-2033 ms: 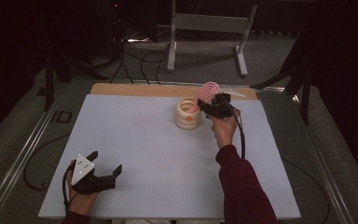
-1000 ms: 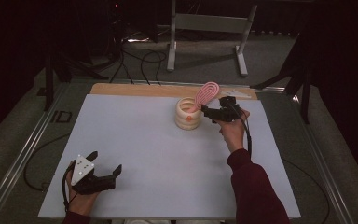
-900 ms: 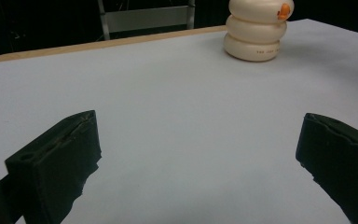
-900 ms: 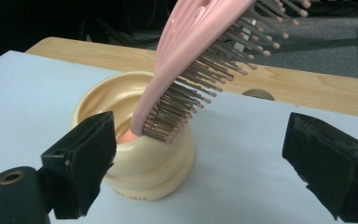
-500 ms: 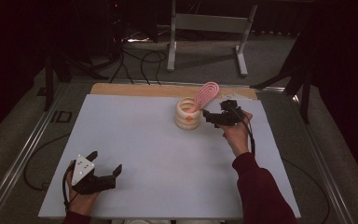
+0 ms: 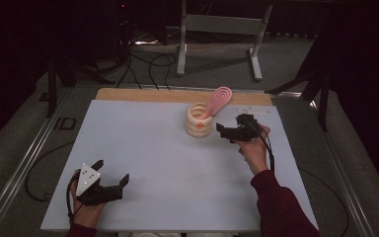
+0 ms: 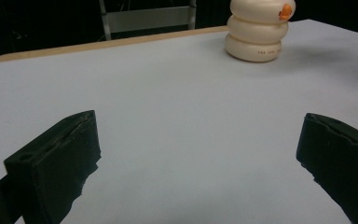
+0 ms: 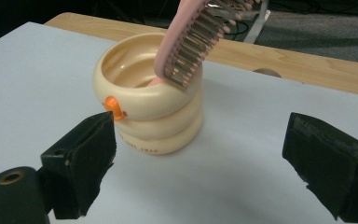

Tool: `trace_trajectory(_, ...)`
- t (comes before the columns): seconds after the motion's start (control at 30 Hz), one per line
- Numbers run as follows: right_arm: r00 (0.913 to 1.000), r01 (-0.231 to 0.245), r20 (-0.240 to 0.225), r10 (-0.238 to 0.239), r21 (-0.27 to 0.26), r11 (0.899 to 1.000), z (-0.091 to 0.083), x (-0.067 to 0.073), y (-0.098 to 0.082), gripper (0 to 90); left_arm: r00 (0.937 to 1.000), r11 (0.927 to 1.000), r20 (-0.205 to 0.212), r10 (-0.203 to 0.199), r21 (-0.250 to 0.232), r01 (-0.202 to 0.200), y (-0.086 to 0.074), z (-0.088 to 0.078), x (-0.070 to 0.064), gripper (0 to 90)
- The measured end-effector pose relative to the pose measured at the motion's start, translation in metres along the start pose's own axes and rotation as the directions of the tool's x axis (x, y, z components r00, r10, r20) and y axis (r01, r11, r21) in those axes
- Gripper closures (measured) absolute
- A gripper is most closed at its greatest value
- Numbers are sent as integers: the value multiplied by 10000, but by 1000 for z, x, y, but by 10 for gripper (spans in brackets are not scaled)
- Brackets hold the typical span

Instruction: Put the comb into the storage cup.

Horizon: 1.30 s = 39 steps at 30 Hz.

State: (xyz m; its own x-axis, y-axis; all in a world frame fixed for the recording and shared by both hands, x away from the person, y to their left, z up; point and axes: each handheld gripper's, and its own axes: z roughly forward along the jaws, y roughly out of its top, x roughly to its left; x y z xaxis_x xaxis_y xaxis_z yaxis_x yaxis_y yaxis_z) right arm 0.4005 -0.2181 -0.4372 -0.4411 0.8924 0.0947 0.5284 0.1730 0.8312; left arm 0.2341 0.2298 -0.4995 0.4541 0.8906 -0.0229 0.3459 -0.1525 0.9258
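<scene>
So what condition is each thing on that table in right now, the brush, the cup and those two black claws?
Pink hairbrush: handle down in the holder, leaning on its rim, bristle head sticking out.
Cream ringed holder: upright on the table, brush inside.
Right gripper: open, holding nothing, beside the holder.
Left gripper: open, holding nothing, far from the holder.

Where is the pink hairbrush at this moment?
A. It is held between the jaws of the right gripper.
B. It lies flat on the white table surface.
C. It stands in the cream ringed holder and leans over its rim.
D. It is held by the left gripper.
C: the pink hairbrush stands with its handle inside the cream ringed holder and leans over the rim, while the right gripper is open, its jaws clear of both.
</scene>
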Motion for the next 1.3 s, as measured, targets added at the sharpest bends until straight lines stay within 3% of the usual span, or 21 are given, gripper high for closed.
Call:
trace_trajectory(0.37,9999,130,-96,-134,-344,9993,-19,6,-11,95,10000,10000,19,-50,-6,50,1,-1,2,3)
trace_trajectory(0.63,9993,177,-330,-191,-444,9989,-36,8,-33,96,10000,9999,-64,-75,-117,74,2,-2,3,3)
trace_trajectory(0.83,9987,466,-167,-474,-435,9980,-45,10,-47,95,9999,9999,-145,-86,-139,84,3,-3,4,4)
trace_trajectory(0.93,9967,816,41,-815,-430,9957,-51,11,-55,96,9995,9998,-305,50,-183,-56,4,-4,4,3)
trace_trajectory(1.07,9959,896,167,-889,-458,9949,-57,12,-62,96,9989,9996,-391,259,-136,-265,4,-4,3,4)
trace_trajectory(1.3,9933,1153,124,-1148,-577,9917,-68,14,-76,96,9985,9994,-463,308,-153,-315,6,-5,4,3)
